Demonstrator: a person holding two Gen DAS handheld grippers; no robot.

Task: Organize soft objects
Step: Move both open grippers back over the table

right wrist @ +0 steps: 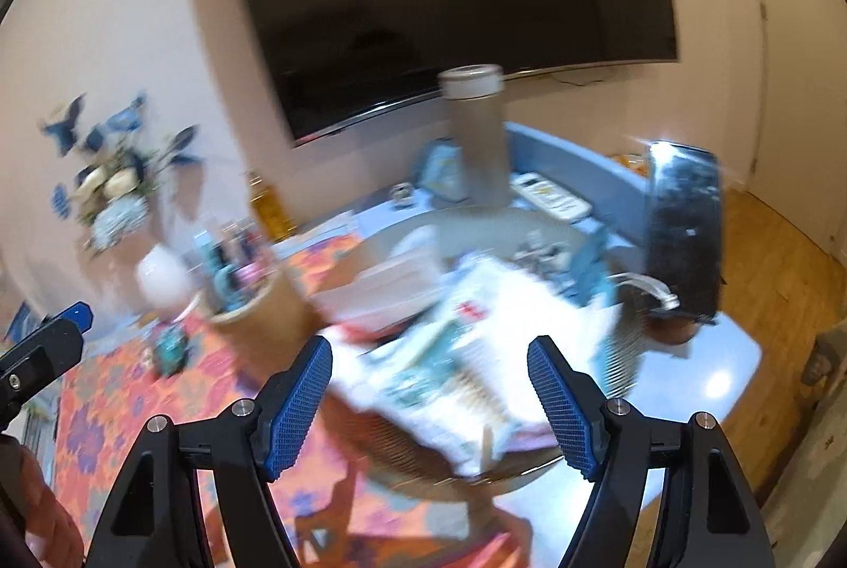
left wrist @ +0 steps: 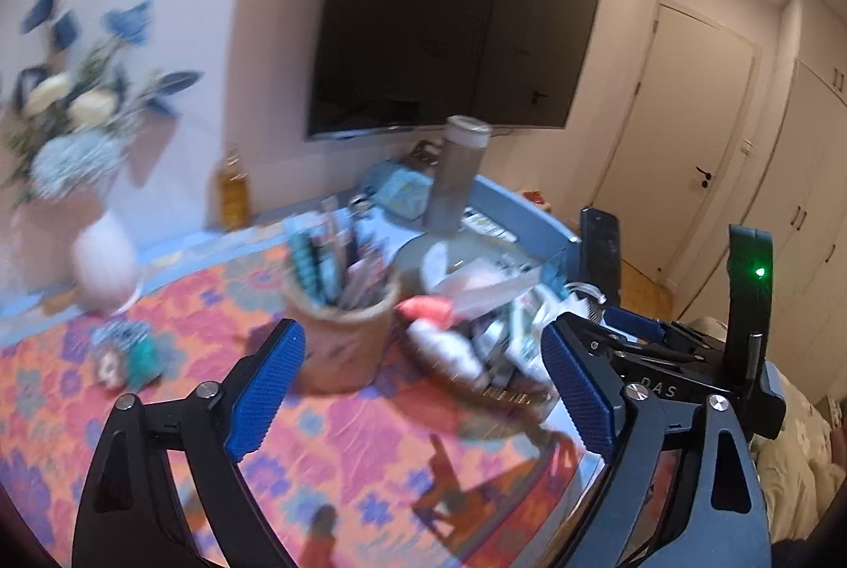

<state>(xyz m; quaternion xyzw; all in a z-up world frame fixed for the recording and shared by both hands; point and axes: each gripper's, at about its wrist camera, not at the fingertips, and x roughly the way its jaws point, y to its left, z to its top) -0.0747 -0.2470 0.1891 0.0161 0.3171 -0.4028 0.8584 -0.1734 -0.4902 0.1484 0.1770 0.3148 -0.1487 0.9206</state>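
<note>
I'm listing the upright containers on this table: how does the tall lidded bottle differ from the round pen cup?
The tall bottle is slim and grey; the pen cup is short, wide and tan. The bottle is capped with a pale lid, while the pen cup is open and stuffed with pens. The bottle stands farther back, below the TV; the pen cup sits nearer, on the floral cloth. Both stand upright.

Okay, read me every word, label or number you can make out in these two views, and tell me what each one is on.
"DAS": on the black body of the right gripper, seen in the left wrist view.
Packets in the basket: print with a red mark, too blurred to read.
Items in the pen holder: labels too blurred.
Remote control: buttons too small.
Nothing else legible.
</note>
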